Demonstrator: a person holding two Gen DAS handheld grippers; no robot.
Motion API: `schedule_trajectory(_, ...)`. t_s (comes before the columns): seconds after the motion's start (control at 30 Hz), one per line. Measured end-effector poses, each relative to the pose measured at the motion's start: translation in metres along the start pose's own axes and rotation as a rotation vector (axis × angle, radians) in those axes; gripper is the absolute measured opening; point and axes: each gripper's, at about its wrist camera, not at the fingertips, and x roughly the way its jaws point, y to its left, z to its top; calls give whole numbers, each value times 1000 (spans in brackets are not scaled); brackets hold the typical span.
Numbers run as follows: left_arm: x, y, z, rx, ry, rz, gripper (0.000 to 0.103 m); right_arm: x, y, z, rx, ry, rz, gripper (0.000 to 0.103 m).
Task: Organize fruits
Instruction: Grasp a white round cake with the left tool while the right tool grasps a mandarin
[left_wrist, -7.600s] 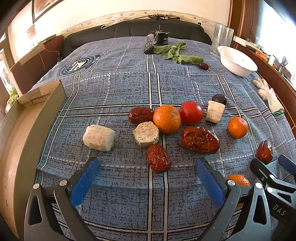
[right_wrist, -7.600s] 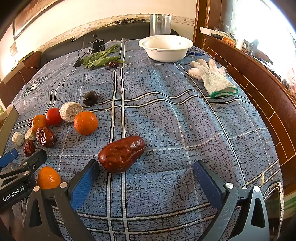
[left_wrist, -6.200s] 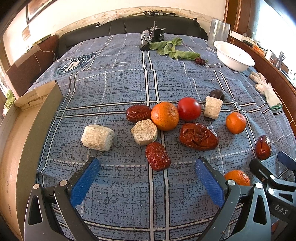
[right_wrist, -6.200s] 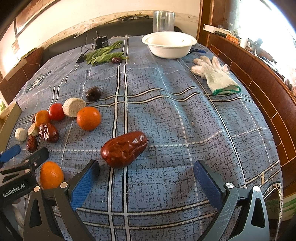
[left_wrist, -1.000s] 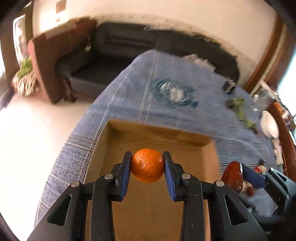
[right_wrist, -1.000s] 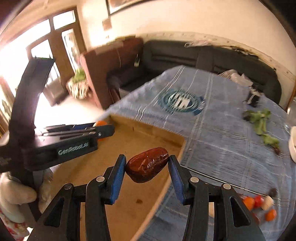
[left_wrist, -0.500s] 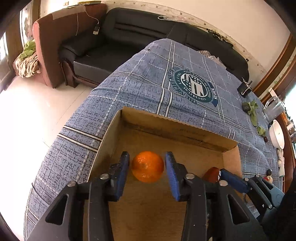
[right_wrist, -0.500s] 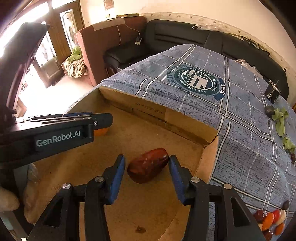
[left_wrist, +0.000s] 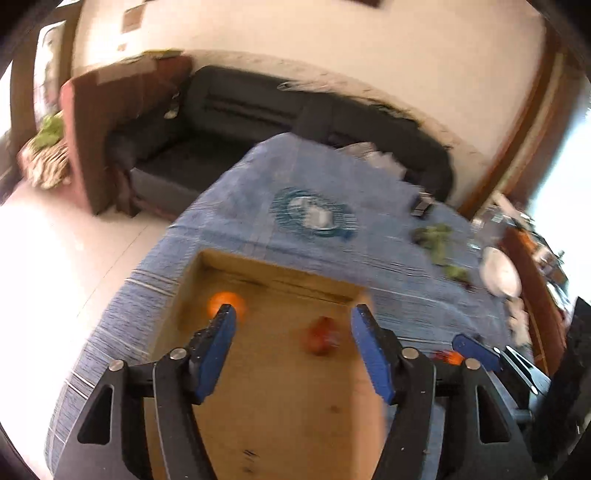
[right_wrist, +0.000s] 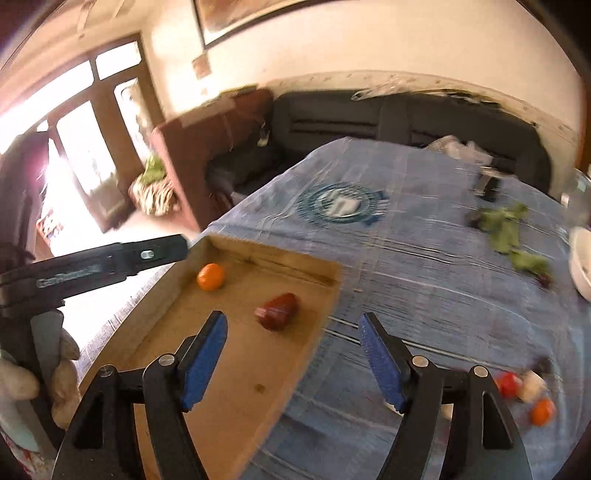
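Note:
A cardboard box (right_wrist: 236, 373) lies on the blue checked cloth. An orange (right_wrist: 210, 276) sits near its far left corner and a dark red date (right_wrist: 277, 311) lies near its right wall. Both also show, blurred, in the left wrist view: the orange (left_wrist: 232, 301), the date (left_wrist: 322, 340). My left gripper (left_wrist: 291, 332) is open and empty above the box. My right gripper (right_wrist: 291, 339) is open and empty above the box's right edge. The left gripper's side (right_wrist: 92, 267) shows in the right wrist view.
Several loose fruits (right_wrist: 524, 391) lie on the cloth at the lower right. Green leaves (right_wrist: 506, 225) and a white bowl (left_wrist: 500, 277) are farther back. A dark sofa (right_wrist: 388, 114) and a brown cabinet (right_wrist: 207, 147) stand beyond the table.
Both grippers have opened wide and lifted away. The orange and the date now lie loose on the box floor. The views are blurred by motion.

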Motion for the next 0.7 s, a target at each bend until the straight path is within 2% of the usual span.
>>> schedule_trajectory(0.1,-12,-37,-11,49,-8,-73,73,-37,-45,-14,79,-45,-58,81)
schedule_trajectory(0.17,-10,-61,-19,75,14,-115,75,-59,-82,-26,153,-63,-105,82)
schedule_trajectory(0.4,39,-134,-55,147,145,-192,75,-100,-177,-67,344,-56,-216,82)
schedule_trajectory(0.6,88,-156,-77,171,224,-159,75,-97,-211,-87,388,-25,-255,82)
schedule_trajectory(0.67,100,-156,-82,173,232,-142,73,-87,-217,-90,393,-2,-263,76)
schedule_trajectory(0.7,104,-154,-84,167,232,-134,70,-82,-218,-91,393,8,-265,69)
